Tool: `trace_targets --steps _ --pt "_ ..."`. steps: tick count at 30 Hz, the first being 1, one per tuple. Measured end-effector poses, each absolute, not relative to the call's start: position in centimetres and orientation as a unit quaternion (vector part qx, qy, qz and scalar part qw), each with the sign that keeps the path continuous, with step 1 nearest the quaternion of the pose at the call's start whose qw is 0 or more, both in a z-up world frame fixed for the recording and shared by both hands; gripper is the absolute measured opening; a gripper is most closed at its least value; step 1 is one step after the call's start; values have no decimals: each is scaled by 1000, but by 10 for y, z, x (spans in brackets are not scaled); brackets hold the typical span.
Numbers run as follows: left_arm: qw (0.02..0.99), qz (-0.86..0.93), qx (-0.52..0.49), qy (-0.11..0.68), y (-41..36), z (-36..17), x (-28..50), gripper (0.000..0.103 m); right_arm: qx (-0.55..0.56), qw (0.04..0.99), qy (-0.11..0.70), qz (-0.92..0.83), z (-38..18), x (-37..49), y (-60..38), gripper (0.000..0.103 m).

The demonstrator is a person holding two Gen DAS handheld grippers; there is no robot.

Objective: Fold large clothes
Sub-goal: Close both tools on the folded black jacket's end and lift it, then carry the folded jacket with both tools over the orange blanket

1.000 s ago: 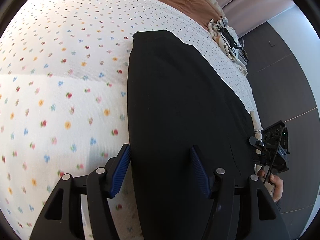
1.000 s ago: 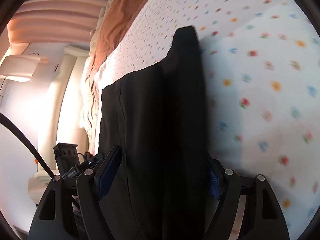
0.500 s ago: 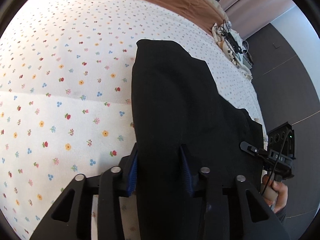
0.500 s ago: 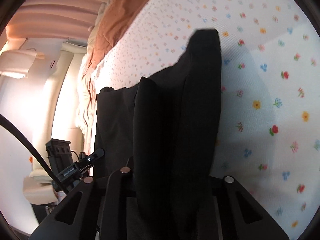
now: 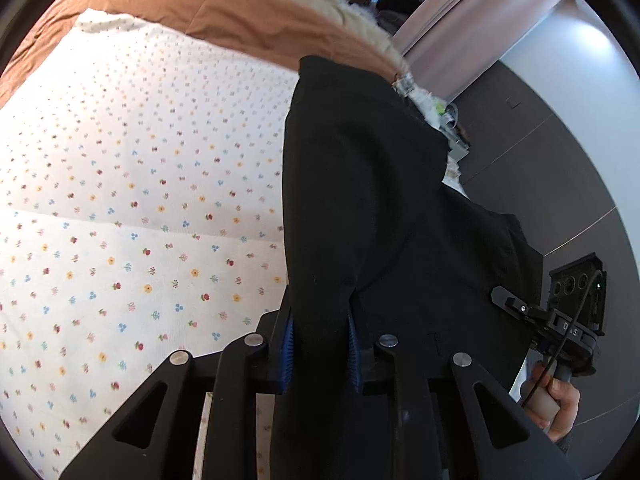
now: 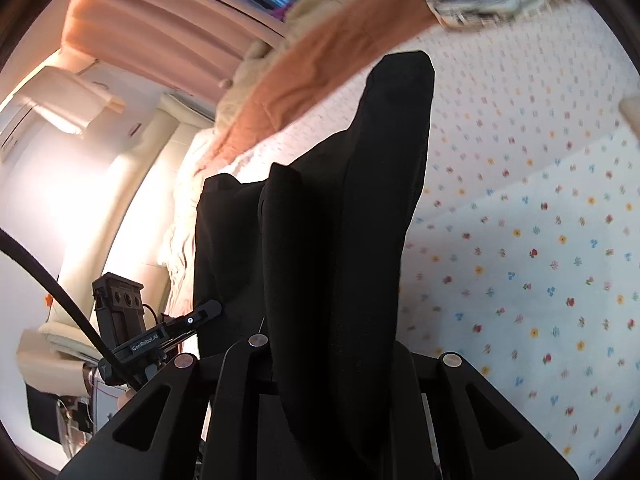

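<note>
Both grippers are up off the bed (image 5: pixel 120 208) with the black garment (image 5: pixel 372 208) slung between them. Left gripper (image 5: pixel 320 346): its blue-padded fingers (image 5: pixel 287 346) have just been closing and are now pinched narrow on a fold of the cloth, fabric bunched between the pads and hanging down over the frame. Right gripper (image 6: pixel 332 360): its fingers have just been closing too, and the garment is clamped tight there, so much cloth draped over it that the pads themselves are hidden. From the right wrist view the cloth rises in dark ridges away from the gripper, its far tip reaching toward the orange blanket (image 6: pixel 320 60) at the head of the bed. From the left wrist view the garment runs long, covering the right side of the flowered sheet, its far end near the blanket. At the lower right edge there, a hand (image 5: pixel 560 404) grips the handle of the right gripper; the garment's edge is just beside it
</note>
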State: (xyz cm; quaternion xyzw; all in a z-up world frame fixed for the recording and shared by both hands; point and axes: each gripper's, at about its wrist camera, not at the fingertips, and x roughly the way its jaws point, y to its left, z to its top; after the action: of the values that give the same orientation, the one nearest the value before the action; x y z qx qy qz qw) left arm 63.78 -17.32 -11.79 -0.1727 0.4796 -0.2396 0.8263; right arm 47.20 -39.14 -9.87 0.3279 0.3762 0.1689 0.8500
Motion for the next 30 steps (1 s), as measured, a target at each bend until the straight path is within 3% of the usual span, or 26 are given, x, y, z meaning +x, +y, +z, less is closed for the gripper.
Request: trace_targets --steps 15,30 --pt "857 -246 -206 403 -92 -26 605 22 272 884 309 220 -15 409 -303 14" --pt "893 -155 -245 343 87 19 556 20 214 863 303 342 16 446 -135 14"
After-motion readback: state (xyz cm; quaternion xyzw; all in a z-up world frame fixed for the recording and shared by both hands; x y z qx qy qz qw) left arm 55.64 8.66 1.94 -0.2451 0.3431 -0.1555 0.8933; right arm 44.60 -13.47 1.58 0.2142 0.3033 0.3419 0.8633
